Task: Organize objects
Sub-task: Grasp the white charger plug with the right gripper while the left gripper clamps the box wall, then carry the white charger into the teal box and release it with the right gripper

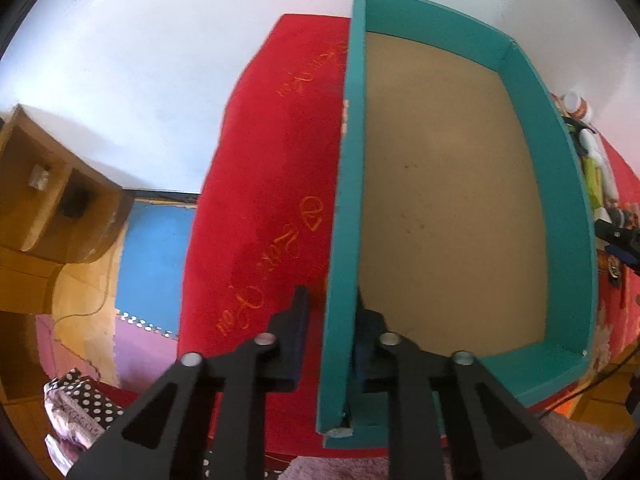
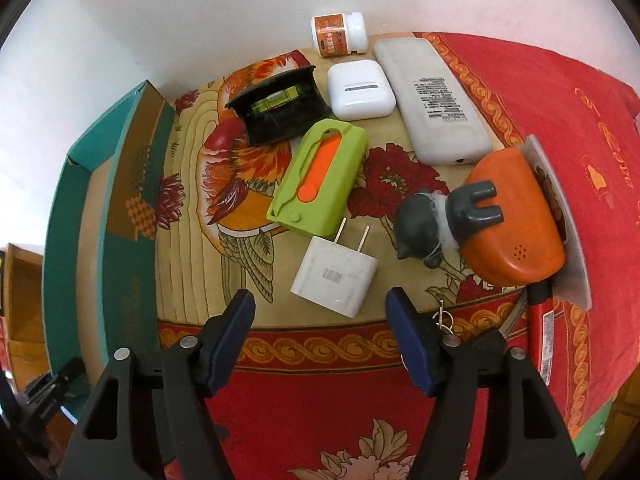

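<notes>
Currently straddling the near-left wall of the teal box (image 1: 452,184) with the left gripper (image 1: 334,320): one finger outside on the red cloth (image 1: 272,184), one inside over the bare cardboard floor. Looking clamped on that wall, probably pinning the box so it stays put during drops, though pad contact is hard to confirm from this angle. Sitting empty, nothing loaded yet.

Hanging wide open with the right gripper (image 2: 320,336), gripping nothing, fingers framing the white charger (image 2: 334,278) just ahead, prongs pointing away. Likely lining up for that one first, being the nearest and squarest piece.

Lying clustered just right of the box on the patterned cloth: green-and-orange case (image 2: 318,182) touching or nearly touching the charger prongs, black bubble level (image 2: 280,106) behind it, white earbud case (image 2: 360,90), grey remote (image 2: 432,100) face down, small white bottle (image 2: 340,34) on its side at the far edge, orange device (image 2: 516,216) with a dark bird figure (image 2: 424,220) leaning on it.

Expecting a short carry leftward over the box wall; watching for the prongs snagging the green case on lift.
</notes>
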`<state>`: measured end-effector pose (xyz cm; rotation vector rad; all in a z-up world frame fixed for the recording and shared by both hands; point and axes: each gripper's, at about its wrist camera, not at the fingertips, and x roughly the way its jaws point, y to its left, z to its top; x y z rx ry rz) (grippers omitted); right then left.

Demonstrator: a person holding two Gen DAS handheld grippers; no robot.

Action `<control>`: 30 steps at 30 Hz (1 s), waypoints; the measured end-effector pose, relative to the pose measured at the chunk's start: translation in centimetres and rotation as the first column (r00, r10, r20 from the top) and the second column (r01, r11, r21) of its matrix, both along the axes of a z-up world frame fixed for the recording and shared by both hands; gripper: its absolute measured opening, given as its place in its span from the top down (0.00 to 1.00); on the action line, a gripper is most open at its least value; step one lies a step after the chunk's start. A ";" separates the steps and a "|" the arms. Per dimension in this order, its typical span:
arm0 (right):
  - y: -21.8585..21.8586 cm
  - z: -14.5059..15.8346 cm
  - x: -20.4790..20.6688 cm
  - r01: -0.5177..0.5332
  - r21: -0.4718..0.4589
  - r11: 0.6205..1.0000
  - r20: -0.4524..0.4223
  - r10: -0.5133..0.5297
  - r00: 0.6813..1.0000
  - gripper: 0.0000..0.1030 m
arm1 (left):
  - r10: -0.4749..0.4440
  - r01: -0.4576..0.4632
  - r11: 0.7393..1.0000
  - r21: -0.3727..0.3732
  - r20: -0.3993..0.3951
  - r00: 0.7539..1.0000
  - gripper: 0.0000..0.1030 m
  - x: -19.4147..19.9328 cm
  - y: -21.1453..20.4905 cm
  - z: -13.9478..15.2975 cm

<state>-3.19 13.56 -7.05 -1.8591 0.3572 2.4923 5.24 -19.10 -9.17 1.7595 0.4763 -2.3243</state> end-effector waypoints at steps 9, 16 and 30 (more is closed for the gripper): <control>-1.0 -0.1 -0.2 0.042 0.074 0.996 0.007 -0.043 0.999 0.39 | -0.076 0.076 0.996 -0.037 0.002 0.997 0.92 -0.1 0.9 0.0; -1.1 0.0 -0.1 0.062 0.098 0.993 -0.008 -0.062 0.998 0.60 | -0.066 0.066 0.998 -0.023 -0.006 0.998 0.92 0.0 0.8 0.3; -2.1 2.1 2.0 0.011 0.076 0.997 -0.055 -0.007 0.998 0.63 | -0.073 0.073 0.997 -0.040 -0.003 0.997 0.92 -0.5 0.6 0.0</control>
